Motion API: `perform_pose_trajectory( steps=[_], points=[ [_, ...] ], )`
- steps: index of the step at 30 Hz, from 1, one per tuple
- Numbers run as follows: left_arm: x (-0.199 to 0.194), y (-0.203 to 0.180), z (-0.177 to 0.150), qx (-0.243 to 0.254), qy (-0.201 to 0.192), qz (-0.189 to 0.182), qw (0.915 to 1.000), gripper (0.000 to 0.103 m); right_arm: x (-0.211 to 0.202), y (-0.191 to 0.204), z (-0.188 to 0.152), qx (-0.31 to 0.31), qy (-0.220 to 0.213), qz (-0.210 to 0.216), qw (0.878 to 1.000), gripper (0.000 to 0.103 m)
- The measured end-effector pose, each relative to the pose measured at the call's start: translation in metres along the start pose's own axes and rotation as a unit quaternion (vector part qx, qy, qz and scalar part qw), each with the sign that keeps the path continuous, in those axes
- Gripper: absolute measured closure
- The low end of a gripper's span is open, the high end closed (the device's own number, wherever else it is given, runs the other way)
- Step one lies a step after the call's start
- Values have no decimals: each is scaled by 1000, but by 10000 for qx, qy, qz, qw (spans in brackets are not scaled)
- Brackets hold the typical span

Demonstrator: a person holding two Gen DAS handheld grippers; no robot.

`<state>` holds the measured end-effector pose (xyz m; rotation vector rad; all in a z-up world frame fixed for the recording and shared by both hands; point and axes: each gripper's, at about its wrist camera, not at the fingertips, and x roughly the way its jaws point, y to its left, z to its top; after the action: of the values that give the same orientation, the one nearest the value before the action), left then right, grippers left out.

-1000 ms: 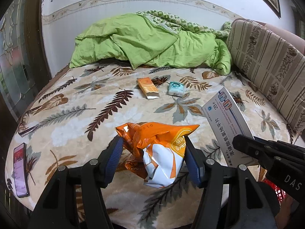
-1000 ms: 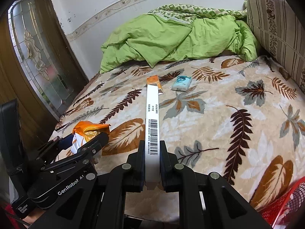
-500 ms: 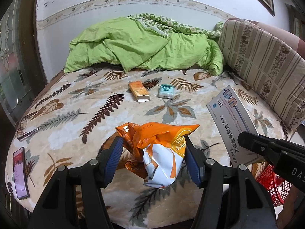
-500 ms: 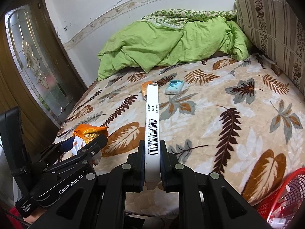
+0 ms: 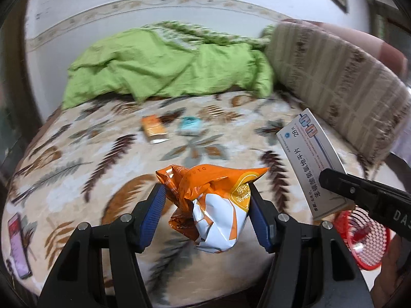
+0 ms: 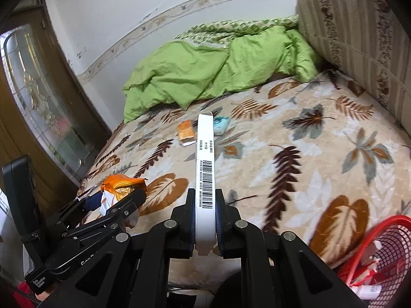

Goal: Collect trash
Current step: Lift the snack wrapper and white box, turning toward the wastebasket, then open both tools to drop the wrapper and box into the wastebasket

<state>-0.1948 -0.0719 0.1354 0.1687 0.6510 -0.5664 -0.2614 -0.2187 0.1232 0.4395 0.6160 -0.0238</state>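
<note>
your left gripper: clamped on crumpled orange snack bag, held off the bed. your right gripper: clenched on flat white medicine box, long axis running straight out from the jaws, far end toward the green duvet. change: both hands have drawn back and up; red basket now shows larger at lower right, so drop-off looks near. orange packet, teal packet: uncollected on bed.
</note>
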Motion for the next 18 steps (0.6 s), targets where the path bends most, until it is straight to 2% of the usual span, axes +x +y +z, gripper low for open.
perform_pose_trajectory(
  steps=[3,7,10,13,16,18],
  points=[
    [1,-29,6,250,31,-510,9984,41,-25,-28,-1,241,-115,-211,9994,89],
    [7,-79,12,621,181,-1267,9898,41,-66,-76,-11,708,-296,-658,9949,89],
    [16,-122,13,868,438,-1885,9772,41,-102,-119,-24,1184,-415,-1099,9860,89],
    [27,-166,8,1058,822,-2477,9595,41,-129,-150,-38,1487,-476,-1449,9771,89],
    [36,-200,1,1234,1115,-2823,9448,41,-150,-179,-54,1814,-459,-1717,9672,89],
    [39,-221,-6,1379,1217,-2936,9381,40,-156,-190,-61,1931,-431,-1832,9630,89]
  ],
)
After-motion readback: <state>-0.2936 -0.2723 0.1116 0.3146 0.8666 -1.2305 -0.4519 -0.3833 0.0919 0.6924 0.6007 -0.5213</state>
